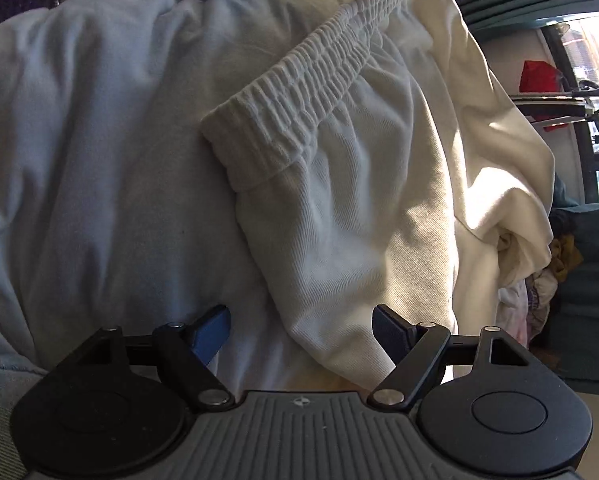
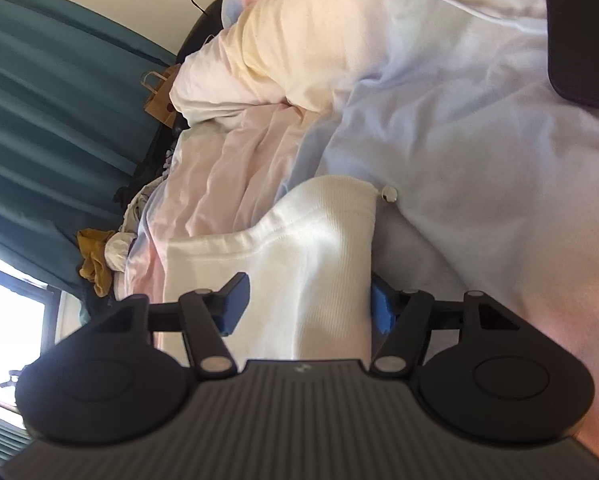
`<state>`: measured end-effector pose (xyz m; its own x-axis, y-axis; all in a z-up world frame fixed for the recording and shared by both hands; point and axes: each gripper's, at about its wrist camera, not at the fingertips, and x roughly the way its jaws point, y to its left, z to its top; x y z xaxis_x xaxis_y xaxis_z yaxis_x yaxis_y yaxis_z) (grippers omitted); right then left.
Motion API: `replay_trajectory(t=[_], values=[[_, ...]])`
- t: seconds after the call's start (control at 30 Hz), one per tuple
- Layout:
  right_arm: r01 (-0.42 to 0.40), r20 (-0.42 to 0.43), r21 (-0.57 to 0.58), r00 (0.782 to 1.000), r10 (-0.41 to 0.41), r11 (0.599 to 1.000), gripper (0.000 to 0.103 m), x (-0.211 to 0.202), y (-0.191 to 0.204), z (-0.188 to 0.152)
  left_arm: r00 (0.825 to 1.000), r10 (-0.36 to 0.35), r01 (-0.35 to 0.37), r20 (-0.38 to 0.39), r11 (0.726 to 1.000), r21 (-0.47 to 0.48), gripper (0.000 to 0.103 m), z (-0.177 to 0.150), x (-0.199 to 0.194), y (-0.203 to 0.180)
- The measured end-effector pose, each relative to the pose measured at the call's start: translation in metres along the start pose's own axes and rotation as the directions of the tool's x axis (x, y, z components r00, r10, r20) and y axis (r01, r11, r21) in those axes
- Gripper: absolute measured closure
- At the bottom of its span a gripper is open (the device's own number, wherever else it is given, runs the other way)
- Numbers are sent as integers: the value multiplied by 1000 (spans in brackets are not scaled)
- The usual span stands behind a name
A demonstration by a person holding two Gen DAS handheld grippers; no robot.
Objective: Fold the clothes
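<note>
Lying across most of both views is a bed [image 1: 79,160] with pale, wrinkled bedding, light blue-white in the left wrist view and white to pinkish in the right wrist view. Teal curtains [image 2: 39,100] hang at the left of the right wrist view, beside a bright window.

On the bedding rest the cream sweatpants [image 1: 339,200], the clothing to be folded. In the left wrist view their gathered elastic waistband [image 1: 299,92] runs diagonally from the middle up to the top right, and sunlight falls on the cloth at the right. A part of the same cream fabric reaches down between the fingers of the left gripper [image 1: 301,332]. Its blue pads stand wide apart; the cloth touches or covers the right pad, but the left pad is free, so nothing is clamped.

The right gripper [image 2: 309,304] also has its fingers spread, with a thick fold of the cream cloth filling the gap between them. Whether the pads press on this fold I cannot tell. A small metal tip [image 2: 389,193] of a cord sits at the corner of the fold.

A dark cushion-like object [image 2: 583,40] lies at the top right, a brown paper bag [image 2: 161,96] near the curtains, and a mustard cloth [image 2: 95,264] at the edge of the bed.
</note>
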<state>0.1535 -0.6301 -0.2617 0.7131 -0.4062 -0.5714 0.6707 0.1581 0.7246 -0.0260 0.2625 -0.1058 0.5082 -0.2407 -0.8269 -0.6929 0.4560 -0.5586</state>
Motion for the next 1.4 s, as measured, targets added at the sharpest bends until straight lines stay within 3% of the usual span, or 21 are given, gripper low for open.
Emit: replay_trajectory(t=[0.1,0.13,0.2,0.23,0.27,0.43,0.5,0.63,0.77,0.9,1.0,1.07,1.17,1.27,1.33,1.4], values=[[30,25,-90,999,-28,996,68,12,7,-1,1000,14,-14,20,1000,16,35,9,2,-1],[38,33,-108,999,-35,993,77,14,8,-2,999,18,-18,26,1000,5,44,13,2,1],[52,48,-109,998,-47,993,84,15,8,-1,999,17,-16,49,1000,-18,66,20,1,5],[55,56,-98,997,-50,994,88,15,7,0,998,13,-12,66,1000,-16,81,23,0,6],[53,61,-89,997,-48,995,90,15,7,1,997,7,-6,75,1000,-18,87,25,-2,8],[26,69,-72,997,-21,997,95,11,7,6,991,-33,37,127,999,-35,96,30,-20,15],[1,67,-41,998,2,999,95,7,6,10,982,-52,55,184,998,-13,97,32,-42,18],[-34,67,4,997,34,999,95,-8,3,18,980,-96,104,175,994,-40,97,36,-72,33],[24,73,-25,997,-23,999,96,-20,-2,21,982,-87,94,166,995,-36,96,35,-80,40],[66,-2,5,998,-65,998,95,-14,-21,24,987,-76,74,142,997,24,95,35,-77,41],[61,-30,-55,998,-63,997,92,-15,-22,23,986,-72,60,152,995,83,94,30,-83,36],[64,-16,-70,998,-65,995,89,-23,-18,22,985,-70,50,158,991,124,82,26,-88,33],[78,20,-84,997,-76,993,78,-39,-10,21,978,-84,39,189,972,232,58,15,-101,21],[52,69,-139,997,-43,989,55,-57,5,20,960,-87,-19,266,929,371,41,-9,-119,2],[29,106,-212,994,-7,977,36,-72,20,14,950,-103,-45,296,891,453,35,-26,-119,-16],[-18,115,-298,992,54,955,28,-85,36,4,939,-122,-72,322,845,529,32,-44,-119,-33]])
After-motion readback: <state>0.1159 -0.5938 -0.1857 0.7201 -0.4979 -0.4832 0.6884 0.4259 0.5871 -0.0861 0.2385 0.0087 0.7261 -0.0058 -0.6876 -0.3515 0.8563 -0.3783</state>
